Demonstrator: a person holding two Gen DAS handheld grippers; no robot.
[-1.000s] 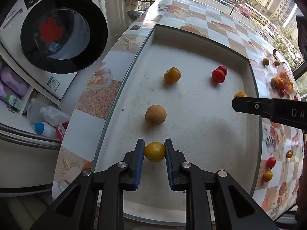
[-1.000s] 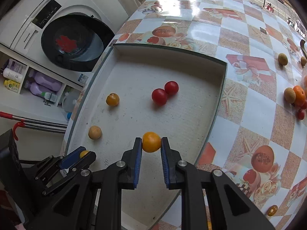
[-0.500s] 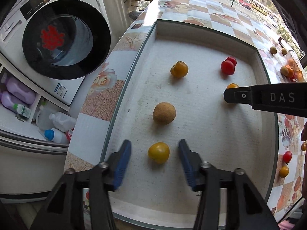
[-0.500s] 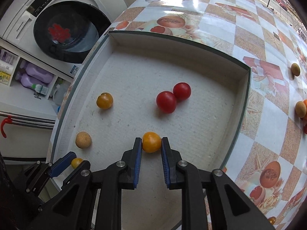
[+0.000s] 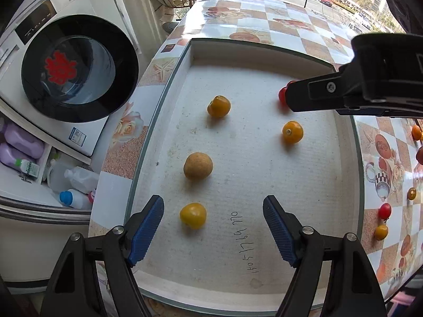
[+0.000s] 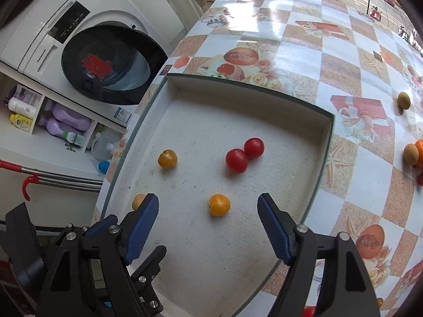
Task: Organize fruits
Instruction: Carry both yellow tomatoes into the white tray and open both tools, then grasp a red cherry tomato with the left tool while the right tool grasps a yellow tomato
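Observation:
A white tray (image 5: 264,60) holds several fruits. My left gripper (image 5: 213,227) is open, with a yellow fruit (image 5: 193,215) lying on the tray floor between its blue pads, untouched. Beyond it lie a tan fruit (image 5: 198,165), an orange fruit (image 5: 218,106) and another orange fruit (image 5: 292,132). My right gripper (image 6: 208,224) is open around that second orange fruit (image 6: 219,204), which rests on the tray (image 6: 238,82). Two red tomatoes (image 6: 244,153) touch each other farther back. The right gripper's body hides part of them in the left wrist view.
The tray sits on a checkered table (image 6: 343,39) with loose fruits at its right side (image 6: 404,100) (image 5: 384,210). A washing machine (image 5: 66,60) and a shelf of bottles (image 6: 53,124) stand left of the table.
Both grippers opened and let go of their fruits, the left one first. The yellow fruit and the orange fruit now lie on the tray. Both grippers drew back slightly.

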